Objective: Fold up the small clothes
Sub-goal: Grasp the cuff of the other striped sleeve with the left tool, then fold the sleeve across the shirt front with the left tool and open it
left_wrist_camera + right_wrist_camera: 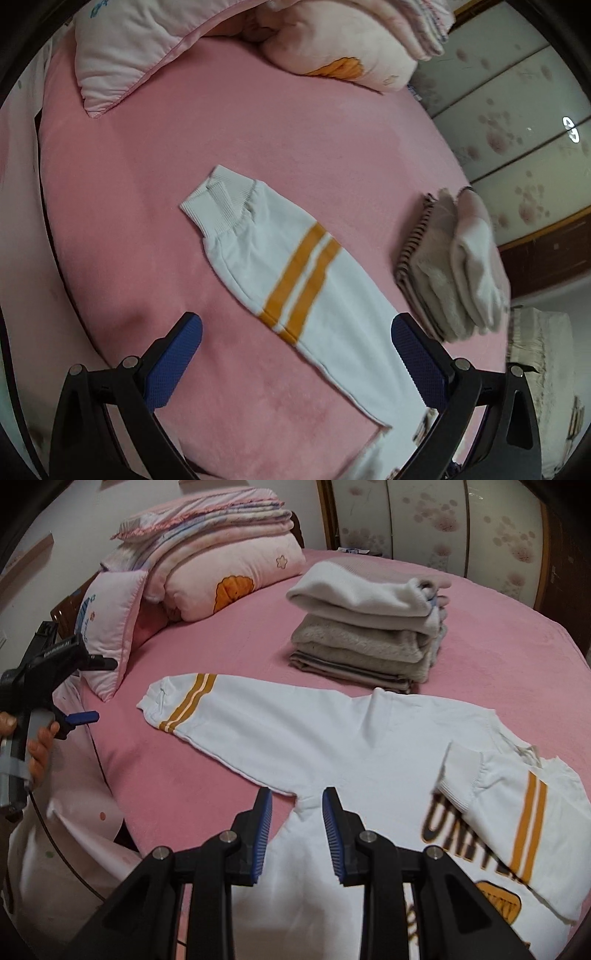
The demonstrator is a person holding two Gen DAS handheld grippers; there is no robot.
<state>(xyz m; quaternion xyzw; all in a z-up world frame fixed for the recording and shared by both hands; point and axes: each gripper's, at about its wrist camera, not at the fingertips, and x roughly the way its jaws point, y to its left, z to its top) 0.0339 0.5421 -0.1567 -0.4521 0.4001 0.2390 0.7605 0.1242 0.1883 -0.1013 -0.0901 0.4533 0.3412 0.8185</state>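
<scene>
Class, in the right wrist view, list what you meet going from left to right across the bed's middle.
Left gripper → small pink pillow → outstretched striped sleeve → stack of folded clothes

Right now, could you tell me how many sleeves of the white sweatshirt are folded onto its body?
1: the right-hand sleeve lies folded across the sweatshirt chest print; the other sleeve stretches flat on the pink bed.

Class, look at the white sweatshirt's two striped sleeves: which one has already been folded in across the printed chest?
The sleeve nearer the right gripper's side: it lies across the chest lettering. The other sleeve is stretched flat on the pink bed, towards the pillows.
</scene>
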